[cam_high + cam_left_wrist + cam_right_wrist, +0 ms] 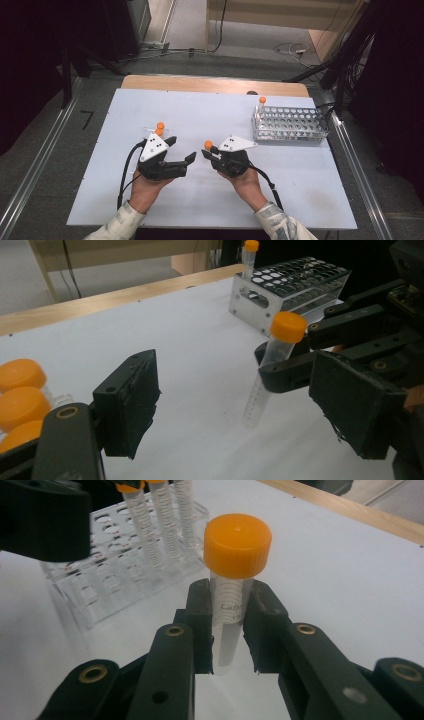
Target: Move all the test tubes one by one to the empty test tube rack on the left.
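My right gripper (208,150) (232,625) is shut on a clear tube with an orange cap (208,144) (237,544), held upright just above the white table. In the left gripper view this tube (270,367) stands tilted ahead, clamped in the other gripper's black jaws. My left gripper (182,149) (240,405) faces it from the left with its jaws wide apart and its pads touching nothing. Beside the left gripper, a small clear stand (120,580) holds three more orange-capped tubes (160,128) (20,390).
A larger perforated clear rack (292,125) (295,282) stands at the back right of the white board (210,200), with one orange-capped tube (262,104) (248,257) in its left corner. A wooden table edge (215,84) runs behind it.
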Demonstrator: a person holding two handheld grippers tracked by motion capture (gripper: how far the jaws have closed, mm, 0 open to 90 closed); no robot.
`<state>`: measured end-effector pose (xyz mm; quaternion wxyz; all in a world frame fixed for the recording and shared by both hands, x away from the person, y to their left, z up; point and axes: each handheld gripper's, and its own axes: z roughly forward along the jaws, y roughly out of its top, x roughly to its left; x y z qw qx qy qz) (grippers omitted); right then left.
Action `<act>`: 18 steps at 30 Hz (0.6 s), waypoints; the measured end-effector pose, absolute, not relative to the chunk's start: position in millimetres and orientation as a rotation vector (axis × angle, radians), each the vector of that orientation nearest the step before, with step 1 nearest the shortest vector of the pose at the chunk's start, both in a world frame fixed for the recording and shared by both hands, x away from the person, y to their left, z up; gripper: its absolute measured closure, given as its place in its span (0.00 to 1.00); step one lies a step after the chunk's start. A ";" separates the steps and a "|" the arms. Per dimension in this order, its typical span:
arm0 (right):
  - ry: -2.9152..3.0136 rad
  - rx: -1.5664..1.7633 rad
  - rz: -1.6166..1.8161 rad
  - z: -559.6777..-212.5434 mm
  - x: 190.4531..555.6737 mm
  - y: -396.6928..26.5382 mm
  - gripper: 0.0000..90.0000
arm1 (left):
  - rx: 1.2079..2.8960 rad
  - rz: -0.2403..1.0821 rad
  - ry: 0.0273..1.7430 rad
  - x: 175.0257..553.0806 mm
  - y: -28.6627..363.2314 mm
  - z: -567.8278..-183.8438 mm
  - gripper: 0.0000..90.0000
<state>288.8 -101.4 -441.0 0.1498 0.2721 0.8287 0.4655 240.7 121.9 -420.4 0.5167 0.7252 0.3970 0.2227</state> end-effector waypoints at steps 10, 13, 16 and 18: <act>2.442 0.703 1.345 -445.0 275.7 -81.8 0.80 | 1.758 0.508 0.901 237.6 112.8 -421.9 0.37; 2.443 0.689 1.358 -444.3 273.6 -79.4 0.80 | 1.765 0.498 0.897 237.6 110.5 -423.3 0.43; 2.447 0.687 1.370 -443.2 273.0 -79.3 0.80 | 1.773 0.491 0.893 238.1 108.9 -424.7 0.47; 2.456 0.689 1.373 -443.1 272.3 -78.9 0.80 | 1.778 0.490 0.889 237.9 107.4 -425.8 0.50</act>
